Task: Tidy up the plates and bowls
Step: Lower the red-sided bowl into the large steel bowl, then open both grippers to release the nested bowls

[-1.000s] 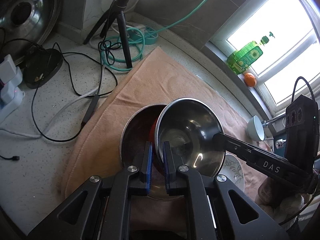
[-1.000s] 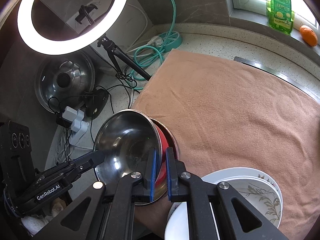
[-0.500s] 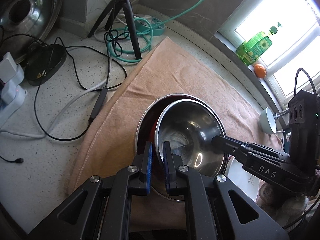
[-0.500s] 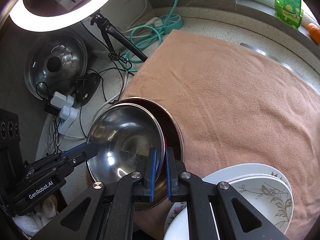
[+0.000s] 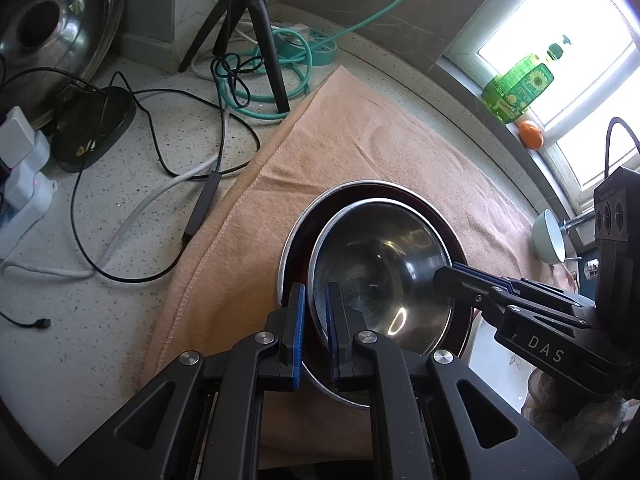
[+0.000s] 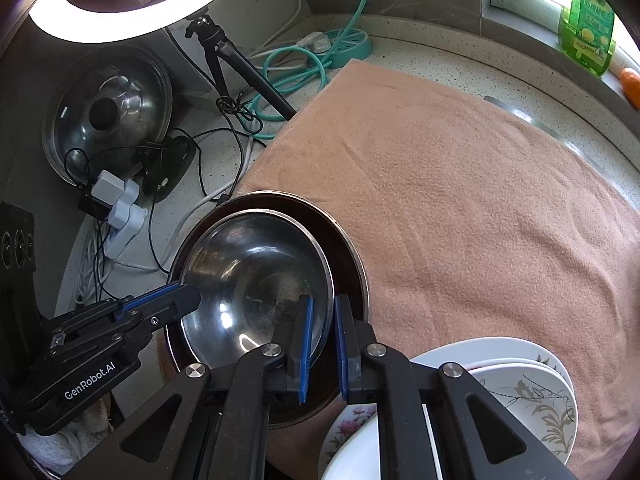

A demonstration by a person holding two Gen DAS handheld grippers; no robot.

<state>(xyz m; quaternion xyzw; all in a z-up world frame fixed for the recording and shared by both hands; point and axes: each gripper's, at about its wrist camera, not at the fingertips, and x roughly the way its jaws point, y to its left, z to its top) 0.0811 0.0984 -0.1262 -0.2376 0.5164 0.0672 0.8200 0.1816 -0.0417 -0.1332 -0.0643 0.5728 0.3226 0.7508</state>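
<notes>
A steel bowl sits nested inside a larger steel bowl with a dark red inside on the tan towel. My left gripper straddles the inner bowl's near rim, jaws a little apart. My right gripper straddles the opposite rim of the same bowl, jaws also slightly apart. Each gripper shows in the other's view, the right gripper and the left gripper. White patterned plates are stacked beside the bowls.
Cables, a power strip, a tripod and a pot lid lie left of the towel. A small green bowl stands at the towel's far right. A green bottle and an orange sit on the windowsill.
The smaller bowl has come down from a tilt and now sits level inside the larger bowl. Both grippers' jaws have opened slightly around its rim.
</notes>
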